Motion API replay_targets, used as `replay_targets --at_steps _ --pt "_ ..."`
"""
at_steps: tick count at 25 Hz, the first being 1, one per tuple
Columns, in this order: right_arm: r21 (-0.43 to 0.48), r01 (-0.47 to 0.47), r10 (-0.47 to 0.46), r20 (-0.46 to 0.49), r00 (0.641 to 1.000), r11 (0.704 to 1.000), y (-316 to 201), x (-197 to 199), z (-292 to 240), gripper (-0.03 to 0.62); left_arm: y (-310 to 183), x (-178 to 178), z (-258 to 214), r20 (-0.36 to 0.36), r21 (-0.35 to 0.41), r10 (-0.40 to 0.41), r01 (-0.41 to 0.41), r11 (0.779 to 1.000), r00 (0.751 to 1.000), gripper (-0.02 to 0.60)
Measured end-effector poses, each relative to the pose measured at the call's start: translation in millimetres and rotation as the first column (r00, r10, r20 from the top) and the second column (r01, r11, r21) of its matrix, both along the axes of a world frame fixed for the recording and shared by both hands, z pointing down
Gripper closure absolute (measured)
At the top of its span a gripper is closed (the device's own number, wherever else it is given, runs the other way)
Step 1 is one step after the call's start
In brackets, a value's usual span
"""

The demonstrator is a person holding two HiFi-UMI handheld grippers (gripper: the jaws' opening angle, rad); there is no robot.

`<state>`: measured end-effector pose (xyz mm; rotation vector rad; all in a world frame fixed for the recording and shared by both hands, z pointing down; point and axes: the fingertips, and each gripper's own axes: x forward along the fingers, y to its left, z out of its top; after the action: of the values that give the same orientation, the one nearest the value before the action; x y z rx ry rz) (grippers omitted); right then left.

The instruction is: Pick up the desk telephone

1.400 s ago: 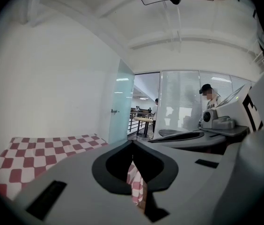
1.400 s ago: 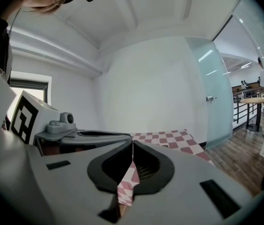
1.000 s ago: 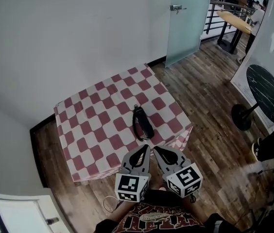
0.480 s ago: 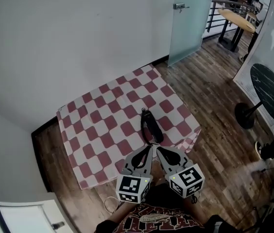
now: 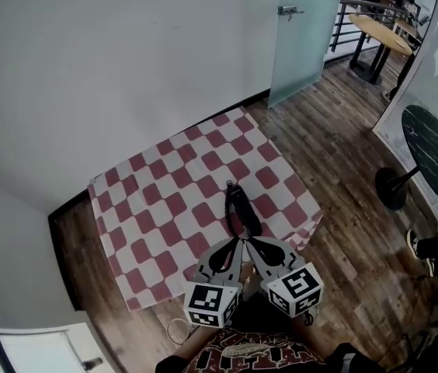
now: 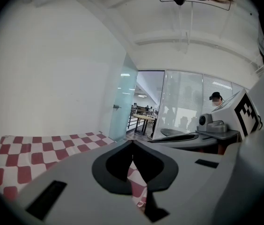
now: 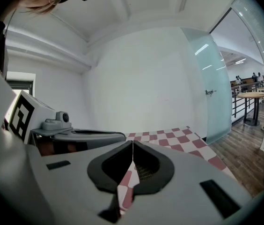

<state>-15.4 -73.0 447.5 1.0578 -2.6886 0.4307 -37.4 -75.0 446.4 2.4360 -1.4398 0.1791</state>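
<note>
The black desk telephone (image 5: 242,208) lies lengthwise on the red-and-white checked tablecloth (image 5: 165,200), near the table's front edge. My left gripper (image 5: 238,242) and right gripper (image 5: 248,242) sit side by side just in front of the phone's near end, tips almost touching each other. Both are shut with nothing held. In the left gripper view the left gripper (image 6: 132,142) has its jaws closed over the cloth (image 6: 24,149), with the right gripper (image 6: 216,128) beside it. In the right gripper view the right gripper (image 7: 132,142) is likewise closed, with a dark meshed bit visible behind its jaws.
A white wall (image 5: 126,68) runs behind the table. A frosted glass door (image 5: 304,29) stands at the back right. A round black pedestal table (image 5: 429,150) and a person's shoe (image 5: 425,247) are on the wooden floor (image 5: 335,154) to the right.
Both grippers have moved forward together toward the table's front edge, and the gap to the phone's near end has shrunk. Both stayed shut.
</note>
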Motion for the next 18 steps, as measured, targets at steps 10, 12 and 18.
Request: replay_targets --at_steps 10,12,18 --pt "0.002 0.069 -0.069 -0.013 0.998 0.998 -61.2 2.0 -5.3 0.574 -57.2 -2.8 -2.7 -0.012 -0.009 -0.07 0.069 0.998 0.998 0.574" --pt "-0.003 0.086 -0.086 -0.019 0.996 0.996 -72.3 4.6 -5.8 0.574 -67.8 -2.5 -6.2 -0.005 -0.002 -0.083 0.083 0.997 0.997 0.574" --pt "-0.005 0.148 -0.148 -0.019 0.989 0.989 -98.4 9.5 -9.1 0.574 -94.1 0.2 -9.1 0.005 -0.006 -0.133 0.133 0.991 0.991 0.574"
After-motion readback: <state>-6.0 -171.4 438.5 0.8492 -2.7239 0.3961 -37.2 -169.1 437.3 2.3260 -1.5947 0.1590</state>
